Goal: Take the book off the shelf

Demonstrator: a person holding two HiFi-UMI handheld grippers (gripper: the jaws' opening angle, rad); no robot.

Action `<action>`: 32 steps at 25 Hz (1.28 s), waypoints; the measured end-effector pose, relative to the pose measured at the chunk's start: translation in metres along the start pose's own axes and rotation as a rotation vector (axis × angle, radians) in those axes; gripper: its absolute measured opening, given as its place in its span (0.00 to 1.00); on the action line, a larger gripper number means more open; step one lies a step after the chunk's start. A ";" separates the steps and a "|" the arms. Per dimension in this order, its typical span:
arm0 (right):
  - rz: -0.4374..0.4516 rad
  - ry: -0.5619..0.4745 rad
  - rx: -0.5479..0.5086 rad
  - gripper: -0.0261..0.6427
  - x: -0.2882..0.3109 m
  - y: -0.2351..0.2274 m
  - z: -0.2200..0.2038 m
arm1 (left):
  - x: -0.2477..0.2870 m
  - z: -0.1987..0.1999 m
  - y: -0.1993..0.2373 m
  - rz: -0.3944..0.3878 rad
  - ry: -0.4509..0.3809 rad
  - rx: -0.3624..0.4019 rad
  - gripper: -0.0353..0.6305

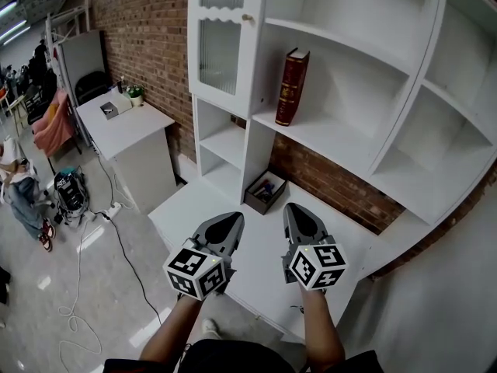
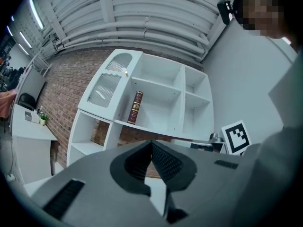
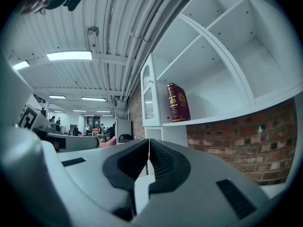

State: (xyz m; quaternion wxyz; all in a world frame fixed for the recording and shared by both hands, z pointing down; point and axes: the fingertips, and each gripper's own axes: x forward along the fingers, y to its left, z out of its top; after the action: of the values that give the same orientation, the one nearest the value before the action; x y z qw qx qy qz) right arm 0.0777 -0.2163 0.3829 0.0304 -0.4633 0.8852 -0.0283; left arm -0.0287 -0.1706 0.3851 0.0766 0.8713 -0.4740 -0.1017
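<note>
**A:** Opens on the head view. Shows the left hand-held gripper (image 1: 235,218) and the right hand-held gripper (image 1: 292,207) low in frame, side by side, held over the white table (image 1: 186,208) and well short of the shelf unit (image 1: 342,142).

**B:** And finds the book (image 1: 292,85) up there: dark red, standing on end on a middle shelf. Sits toward the left side of its open compartment, just right of the glass door (image 1: 220,33). Untouched, well apart from both sets of tips.

**A:** Catches a small open box (image 1: 265,191) too, down on the table under the shelves, near the brick wall (image 1: 326,179).

**B:** Switches to the left gripper view. Looks straight along the jaws: pressed together, ribbed pads meeting, nothing between them.

**A:** Picks out the book past the tips, far off and above them, on its shelf beside the partition. Leans a little, top tipped to the right.

**B:** Moves on to the right gripper view. Same story here: closed tight, holding nothing.

**A:** Puts the book above and a little right of the tips, upright on the shelf, gold markings catching the light. Shows brick wall beneath that shelf board, and the glass door just left of the book's compartment.
</note>
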 end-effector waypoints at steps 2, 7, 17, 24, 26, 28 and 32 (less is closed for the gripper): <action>-0.015 0.004 -0.001 0.07 0.009 -0.003 0.001 | 0.008 0.003 0.008 -0.014 0.004 -0.003 0.07; -0.052 0.005 -0.001 0.07 0.034 -0.007 0.003 | 0.021 0.012 0.031 -0.041 0.011 -0.006 0.07; -0.096 0.001 -0.013 0.07 0.081 0.000 0.011 | 0.032 0.034 0.077 -0.080 0.010 0.004 0.07; -0.104 0.005 -0.029 0.07 0.111 0.014 0.010 | 0.033 0.042 0.113 -0.087 0.004 -0.014 0.07; -0.109 0.005 -0.032 0.07 0.117 0.018 0.010 | 0.031 0.043 0.122 -0.087 0.004 -0.017 0.07; -0.115 0.005 -0.035 0.07 0.123 0.022 0.009 | 0.028 0.044 0.131 -0.088 0.005 -0.023 0.07; -0.131 0.009 -0.040 0.07 0.129 0.028 0.007 | 0.024 0.043 0.142 -0.098 0.010 -0.030 0.07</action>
State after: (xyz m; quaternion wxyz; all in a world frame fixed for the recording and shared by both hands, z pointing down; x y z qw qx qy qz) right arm -0.0181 -0.3065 0.3705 0.0153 -0.5206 0.8535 -0.0148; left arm -0.1419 -0.2693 0.3739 0.0869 0.8927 -0.4289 -0.1081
